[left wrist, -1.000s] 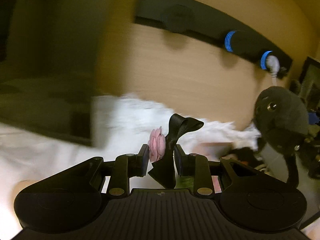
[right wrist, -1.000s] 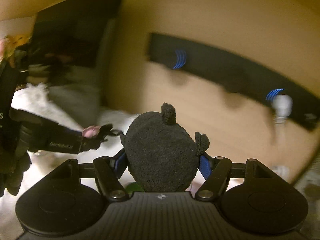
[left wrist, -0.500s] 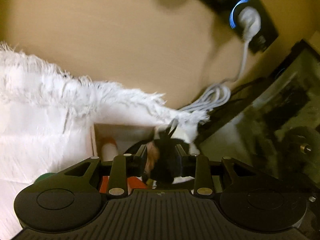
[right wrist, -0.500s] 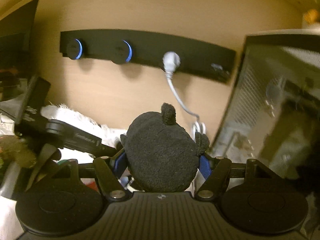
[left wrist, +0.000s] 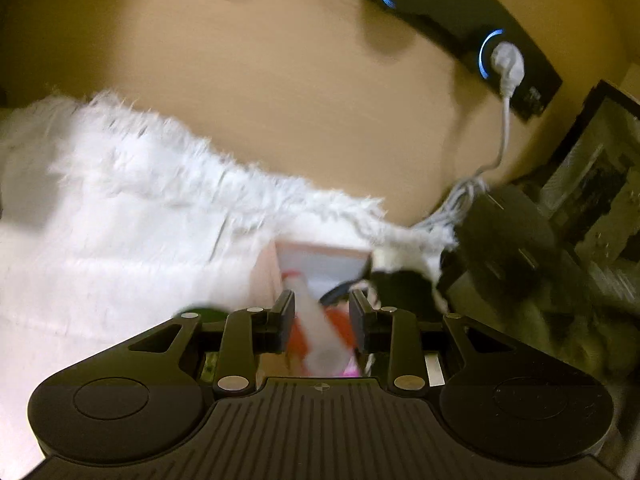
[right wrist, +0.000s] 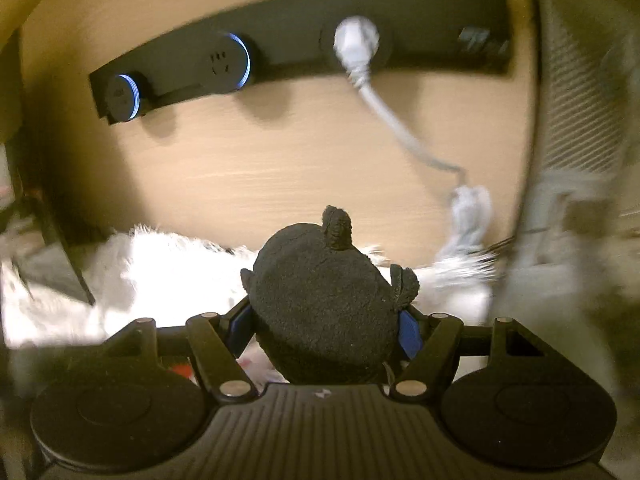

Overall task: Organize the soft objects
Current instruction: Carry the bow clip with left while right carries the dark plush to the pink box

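In the right wrist view my right gripper (right wrist: 324, 326) is shut on a dark grey plush toy (right wrist: 312, 292) with small round ears, which fills the gap between the blue pads. In the left wrist view my left gripper (left wrist: 322, 312) stands over a pale open box (left wrist: 320, 246). Its jaws are a narrow gap apart with nothing pinched between them. Through the gap I see a blurred white item (left wrist: 316, 320) and something red (left wrist: 340, 320) lying in the box. A black-and-white soft shape (left wrist: 404, 280) hangs at the box's right edge, beside the right gripper's housing (left wrist: 508, 240).
A white shaggy blanket (left wrist: 160, 208) covers the surface left of the box. On the tan wall (right wrist: 280, 160) runs a black power strip (right wrist: 280, 48) with blue-ringed sockets, a white plug (right wrist: 356, 40) and its bundled cable (right wrist: 468, 216). A dark cabinet (left wrist: 592, 184) stands at the right.
The black ribbon with the pink flower, pinched in my left gripper before, is gone from its jaws. Both hands swung right and down toward the box. The right gripper still holds the plush.
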`<state>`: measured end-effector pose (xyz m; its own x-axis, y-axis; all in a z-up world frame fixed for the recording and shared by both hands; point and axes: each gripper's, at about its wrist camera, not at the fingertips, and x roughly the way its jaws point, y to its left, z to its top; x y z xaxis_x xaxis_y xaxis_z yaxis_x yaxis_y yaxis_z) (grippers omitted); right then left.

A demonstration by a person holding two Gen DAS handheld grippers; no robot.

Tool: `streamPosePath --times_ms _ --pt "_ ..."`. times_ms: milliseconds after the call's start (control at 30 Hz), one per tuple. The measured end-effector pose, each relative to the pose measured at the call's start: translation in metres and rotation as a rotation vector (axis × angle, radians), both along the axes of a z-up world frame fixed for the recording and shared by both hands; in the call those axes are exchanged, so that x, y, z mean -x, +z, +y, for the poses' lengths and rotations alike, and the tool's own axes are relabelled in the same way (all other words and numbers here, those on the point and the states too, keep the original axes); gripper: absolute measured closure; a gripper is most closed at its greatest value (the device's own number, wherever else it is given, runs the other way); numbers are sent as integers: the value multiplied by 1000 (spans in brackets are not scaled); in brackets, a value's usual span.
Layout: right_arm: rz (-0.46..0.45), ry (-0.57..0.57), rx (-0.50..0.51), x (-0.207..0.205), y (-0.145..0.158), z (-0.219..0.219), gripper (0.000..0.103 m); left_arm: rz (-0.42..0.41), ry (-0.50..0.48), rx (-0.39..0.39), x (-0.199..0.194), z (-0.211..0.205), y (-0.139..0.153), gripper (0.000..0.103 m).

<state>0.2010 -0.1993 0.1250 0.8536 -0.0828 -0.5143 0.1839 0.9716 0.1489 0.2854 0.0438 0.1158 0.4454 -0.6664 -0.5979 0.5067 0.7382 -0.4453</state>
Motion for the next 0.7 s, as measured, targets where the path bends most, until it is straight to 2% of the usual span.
streamPosePath --times_ms 67,200,267,367,467,567,700 --pt "8 12 -41 -23 -15 -1 31 19 -13 -13 4 -2 -6 71" --pt "172 50 -116 -69 -56 -6 30 3 -64 -83 17 -12 -16 76" --pt "205 50 -168 -72 -65 -8 30 -1 -107 -89 21 -15 -15 76" --pt "154 55 -211 -57 -55 -8 30 -18 -154 -96 24 -17 -10 76" --pt "113 44 -149 -45 -37 5 30 -33 -146 -99 21 -25 -9 76" --pt "113 61 -102 -45 -26 15 30 -27 -129 -107 16 -35 -13 76" --pt "120 61 -117 -41 -20 15 33 -29 -110 -114 11 -43 -19 80"
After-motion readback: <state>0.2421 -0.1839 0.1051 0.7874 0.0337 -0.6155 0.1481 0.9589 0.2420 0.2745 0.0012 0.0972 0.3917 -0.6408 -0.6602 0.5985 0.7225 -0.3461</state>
